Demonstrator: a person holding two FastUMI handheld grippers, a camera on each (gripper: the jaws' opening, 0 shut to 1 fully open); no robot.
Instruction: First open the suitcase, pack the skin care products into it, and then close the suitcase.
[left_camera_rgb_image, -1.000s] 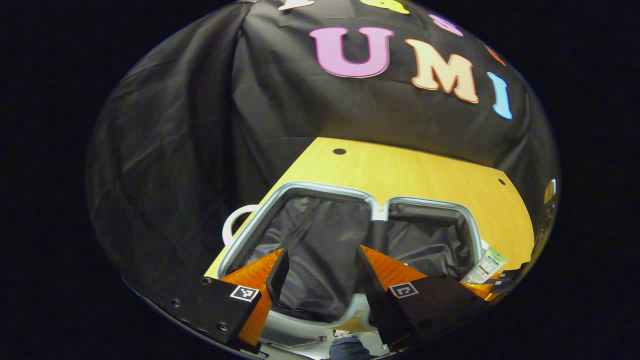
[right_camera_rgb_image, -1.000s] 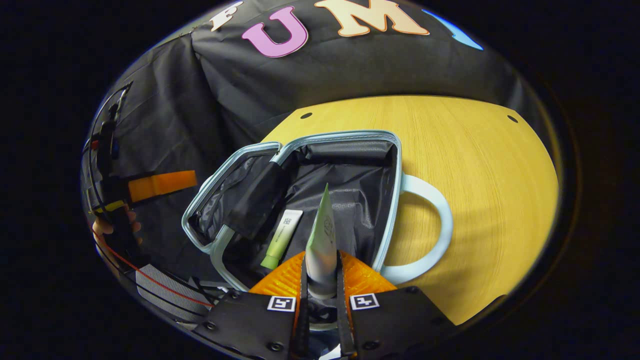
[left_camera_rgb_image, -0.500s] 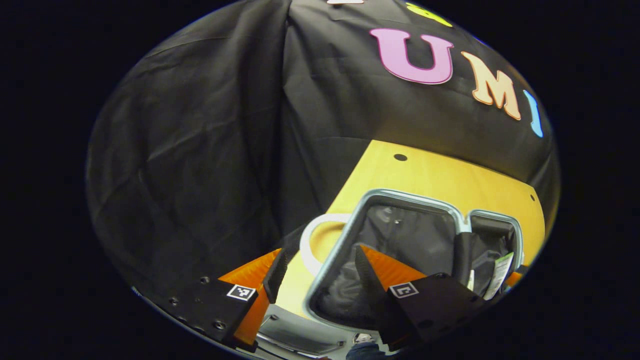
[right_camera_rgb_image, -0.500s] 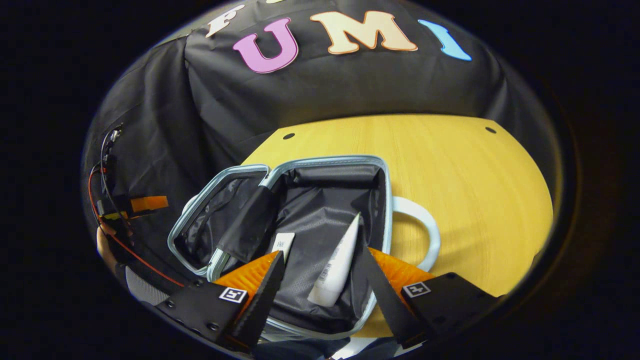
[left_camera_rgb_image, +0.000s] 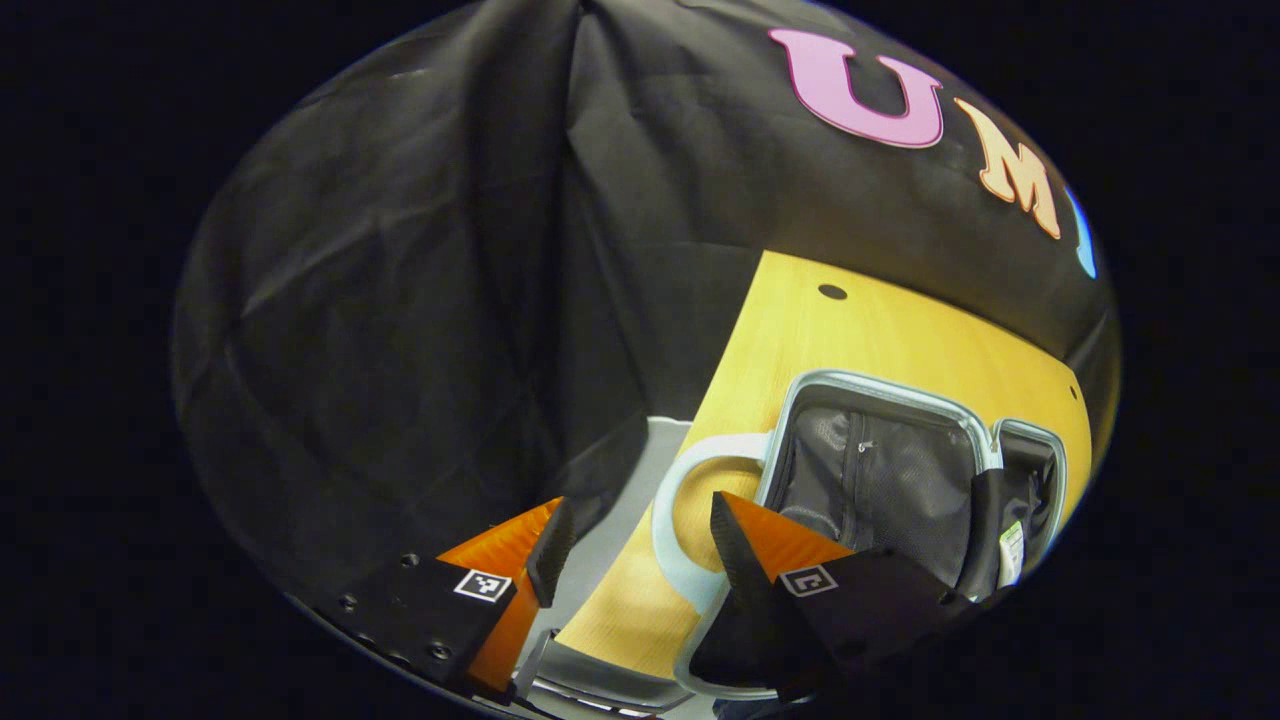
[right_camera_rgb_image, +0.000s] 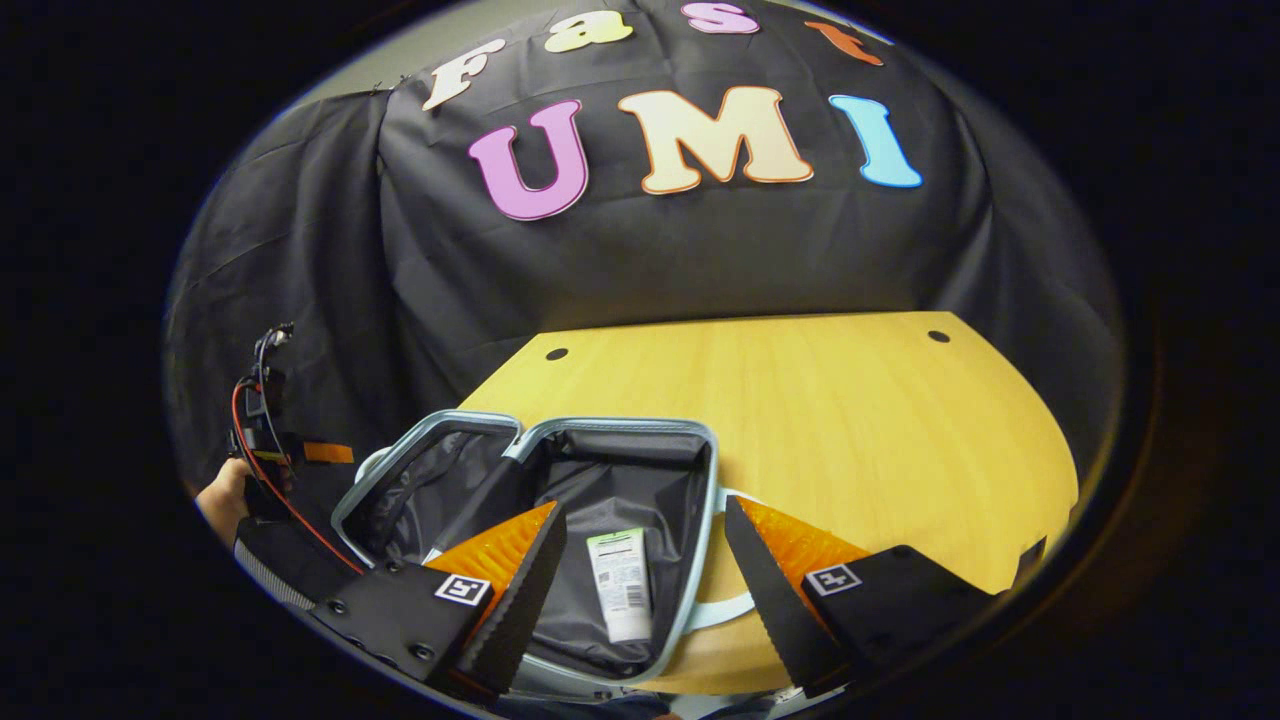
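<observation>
The small suitcase (right_camera_rgb_image: 520, 440) with a pale blue rim lies spread flat on the wooden table (right_camera_rgb_image: 850, 430), both black-lined halves facing up. A white tube (right_camera_rgb_image: 622, 585) rests in its right half, between the fingers of my right gripper (right_camera_rgb_image: 645, 575), which is open and holds nothing. In the left gripper view the suitcase (left_camera_rgb_image: 880, 400) sits at the right, its looped handle (left_camera_rgb_image: 680, 520) just ahead of my left gripper (left_camera_rgb_image: 635, 545), also open and holding nothing. A tube (left_camera_rgb_image: 1010, 552) shows in the far half there.
The table edge (left_camera_rgb_image: 700, 420) runs close to the suitcase's left side, with the booth's black cloth beyond. A hand (right_camera_rgb_image: 225, 495) holding the other gripper, with red cable, appears at the far left of the right gripper view. Bare wood stretches right of the suitcase.
My right gripper let go of the white tube, which now lies in the suitcase, and drew back and up. My left gripper swung left, from over the suitcase to its handle side.
</observation>
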